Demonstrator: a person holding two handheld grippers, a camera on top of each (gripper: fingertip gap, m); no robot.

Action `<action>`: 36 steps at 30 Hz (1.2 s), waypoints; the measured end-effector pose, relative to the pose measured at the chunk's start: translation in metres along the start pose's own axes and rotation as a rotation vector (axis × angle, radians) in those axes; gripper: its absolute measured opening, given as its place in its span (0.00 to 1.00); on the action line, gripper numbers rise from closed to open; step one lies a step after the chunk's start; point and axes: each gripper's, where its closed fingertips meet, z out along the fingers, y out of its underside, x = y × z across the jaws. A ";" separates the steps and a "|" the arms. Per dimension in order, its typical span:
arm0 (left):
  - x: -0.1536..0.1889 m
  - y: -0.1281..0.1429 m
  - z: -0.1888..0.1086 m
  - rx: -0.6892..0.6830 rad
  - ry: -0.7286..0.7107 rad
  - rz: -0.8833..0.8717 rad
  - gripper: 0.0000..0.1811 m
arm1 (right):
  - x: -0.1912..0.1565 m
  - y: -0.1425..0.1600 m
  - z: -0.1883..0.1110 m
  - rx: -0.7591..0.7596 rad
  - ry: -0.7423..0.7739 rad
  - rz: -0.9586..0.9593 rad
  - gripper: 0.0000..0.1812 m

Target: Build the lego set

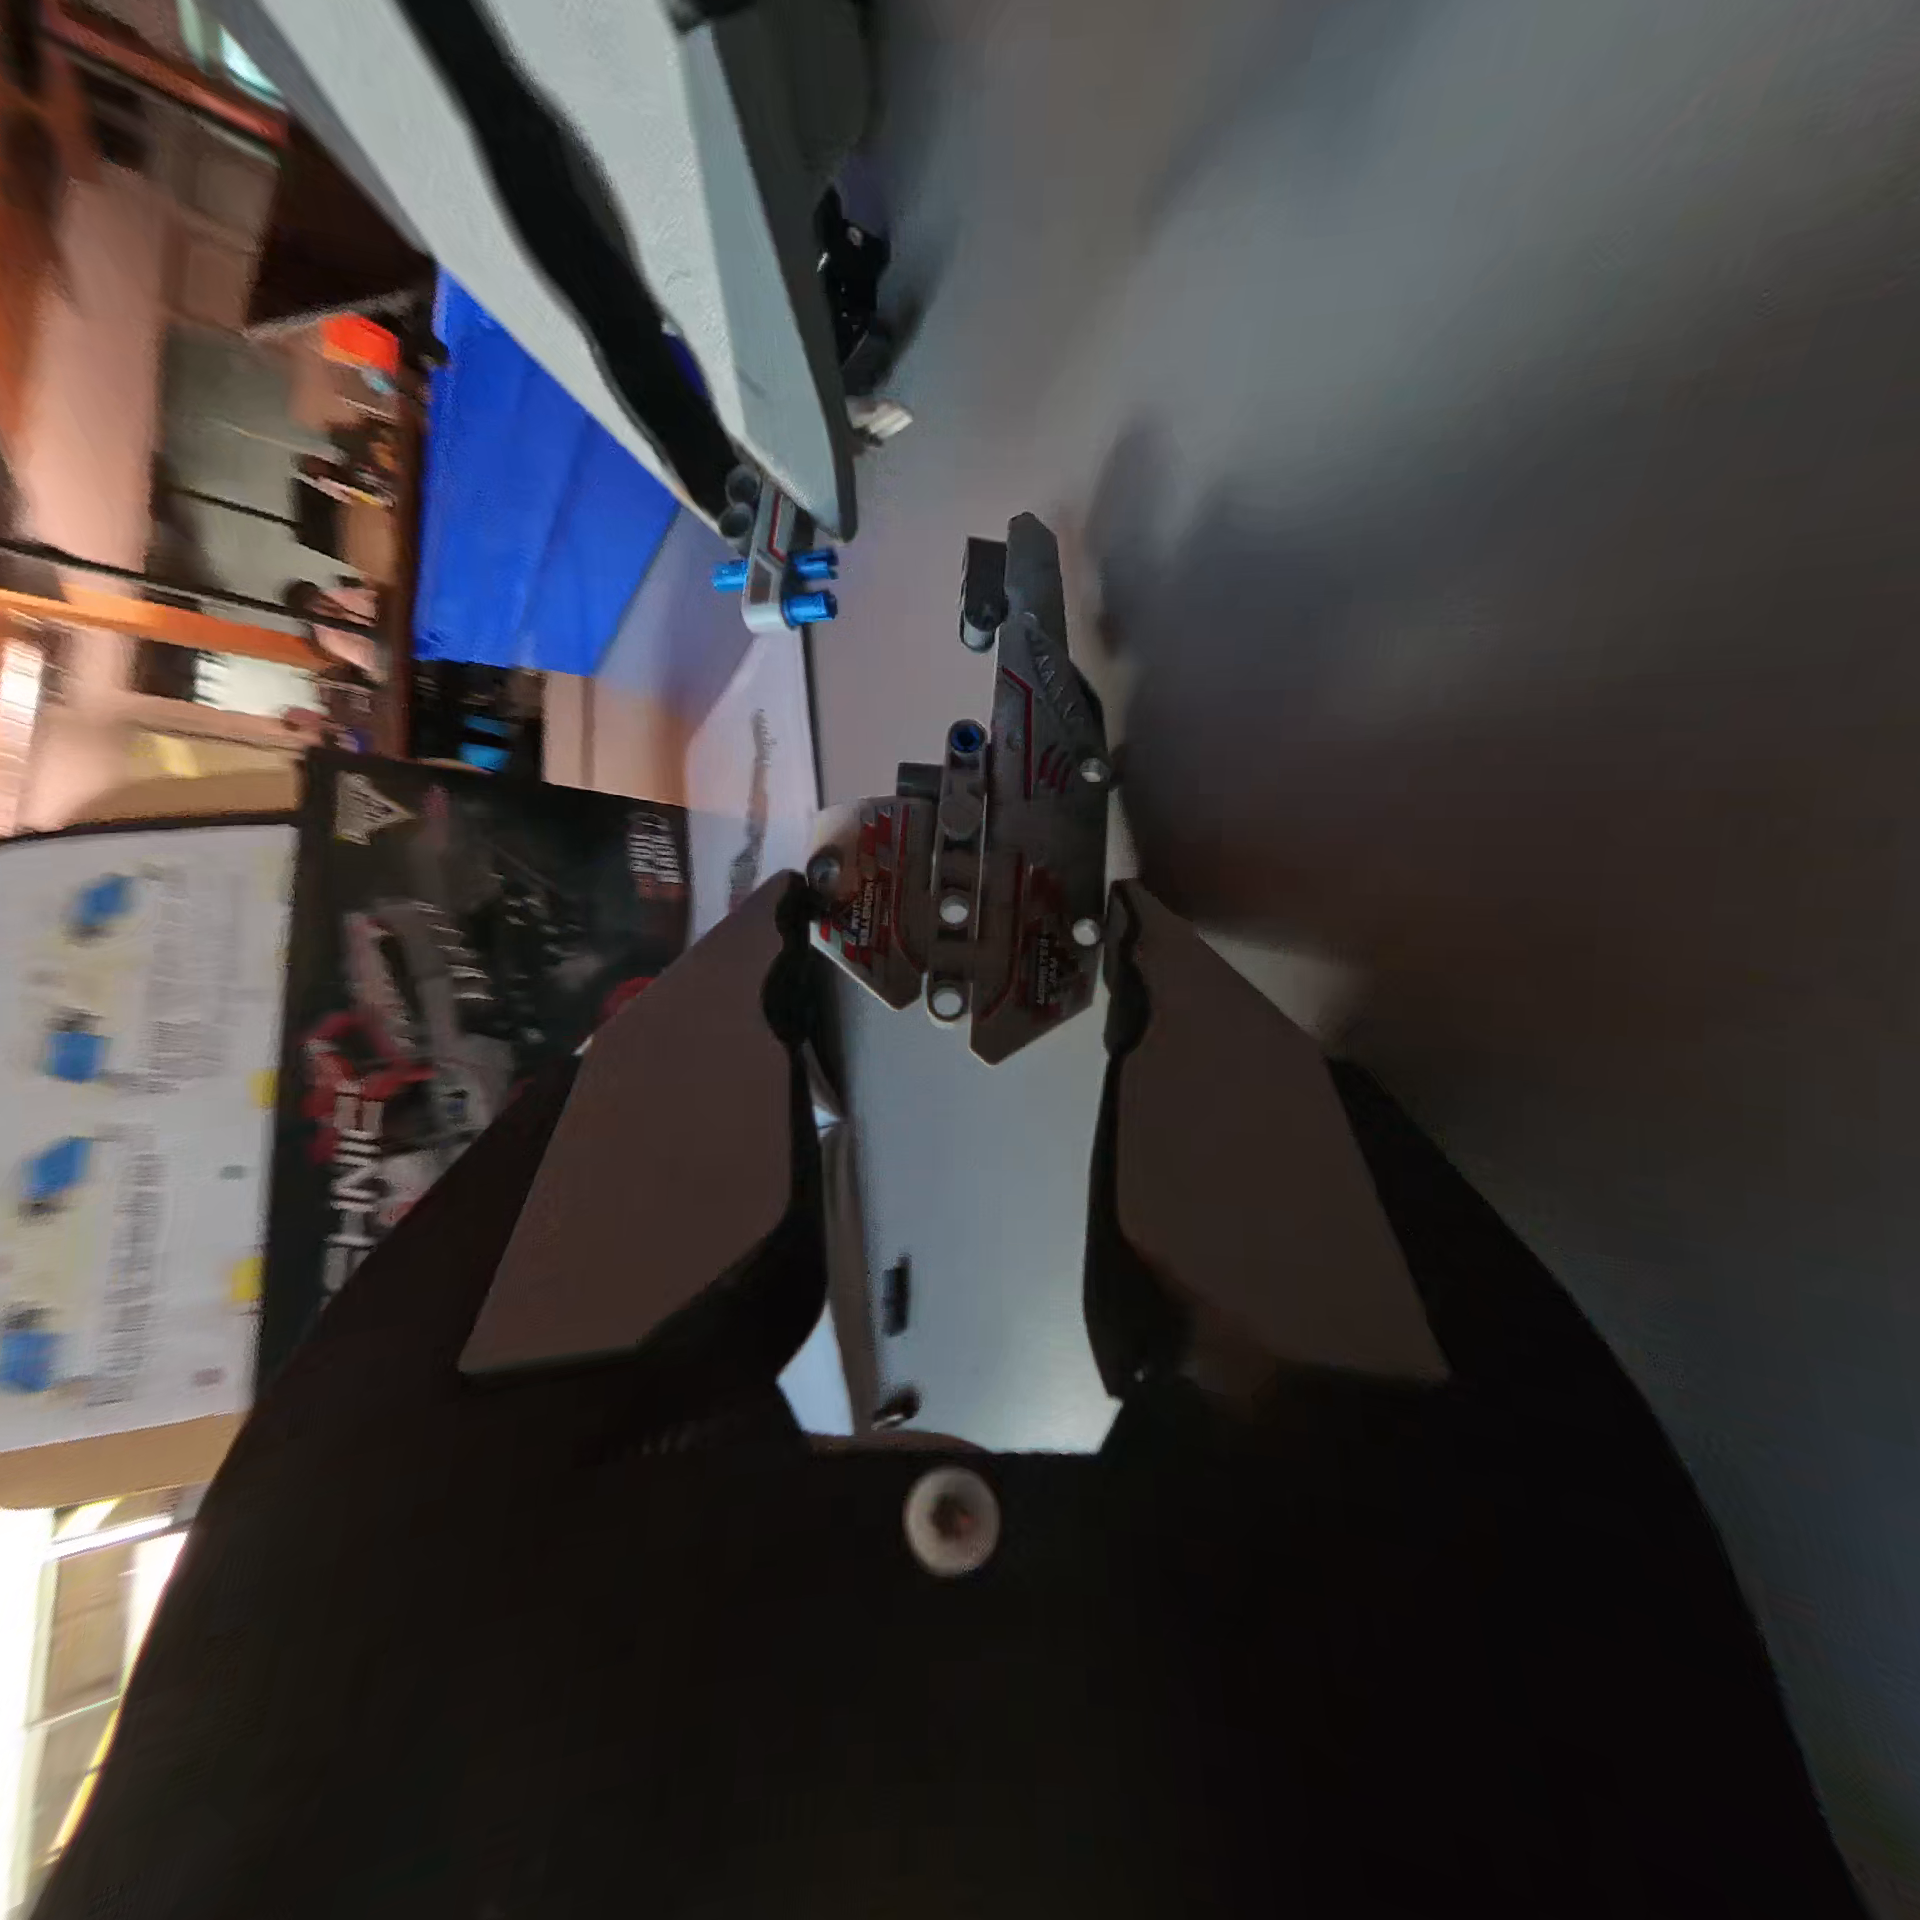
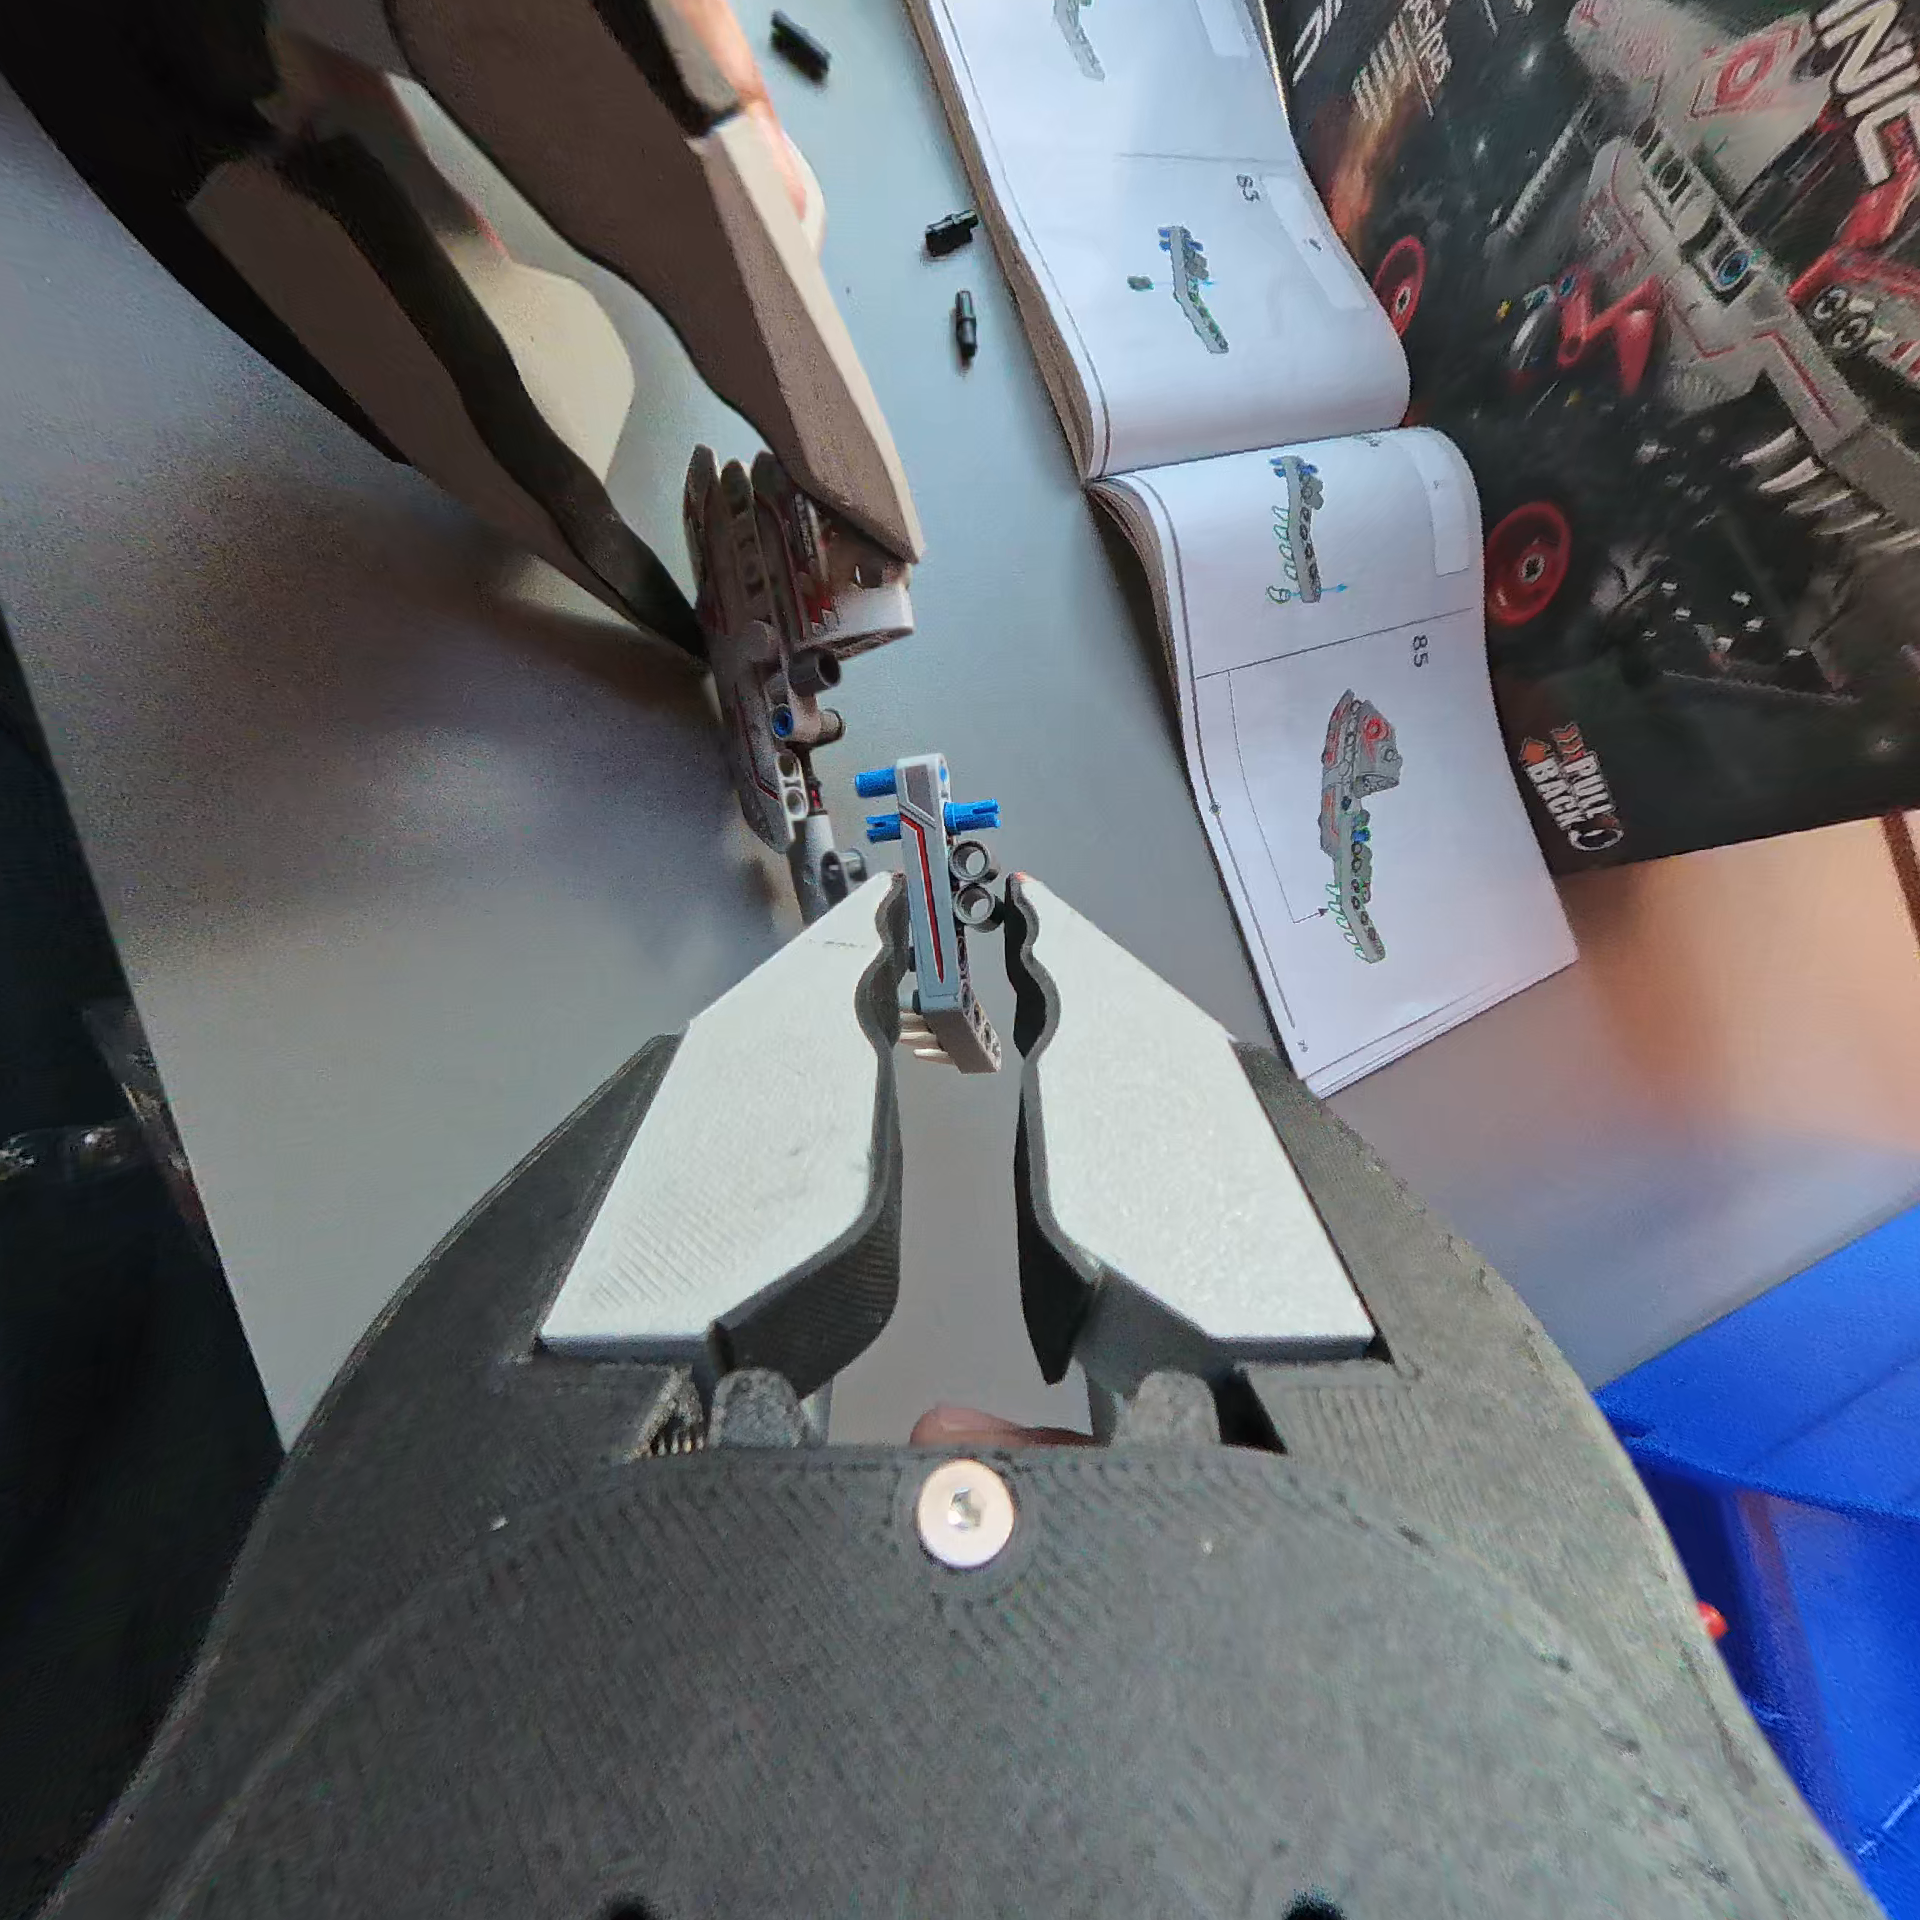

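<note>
My left gripper (image 1: 958, 935) is shut on a grey panel assembly (image 1: 997, 883) with red decals, dark beams and a blue pin, held above the grey table (image 1: 1455, 520). My right gripper (image 2: 951, 904) is shut on a grey beam (image 2: 930, 894) with a red stripe, blue pins and two dark connectors. In the right wrist view the left gripper (image 2: 790, 592) holds the panel assembly (image 2: 769, 665) just left of and beyond the beam, a small gap apart. In the left wrist view the right gripper (image 1: 784, 499) and its beam (image 1: 774, 571) are at upper left of the assembly.
An open instruction booklet (image 2: 1299, 623) lies on the table to the right, with the set's dark box (image 2: 1662, 416) beyond it. Three loose black pins (image 2: 951, 234) lie near the booklet's far page. A blue bin (image 2: 1787, 1507) stands at lower right. Tip to tip, the grippers are about 7 centimeters apart.
</note>
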 end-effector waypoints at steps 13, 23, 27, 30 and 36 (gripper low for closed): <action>-0.003 0.002 -0.006 -0.018 -0.208 0.196 0.30 | -0.006 -0.007 0.007 0.117 0.179 -0.101 0.08; -0.004 0.005 -0.004 0.035 -0.161 0.097 0.29 | -0.004 -0.005 0.023 0.062 0.362 -0.310 0.09; -0.007 0.006 -0.001 0.042 -0.156 0.064 0.30 | -0.009 -0.007 0.027 0.071 0.346 -0.292 0.09; -0.007 0.006 -0.001 0.053 -0.158 0.047 0.29 | -0.005 -0.004 0.029 0.052 0.376 -0.312 0.08; -0.007 0.006 -0.001 0.092 -0.146 0.036 0.30 | -0.003 -0.009 0.030 0.066 0.429 -0.388 0.08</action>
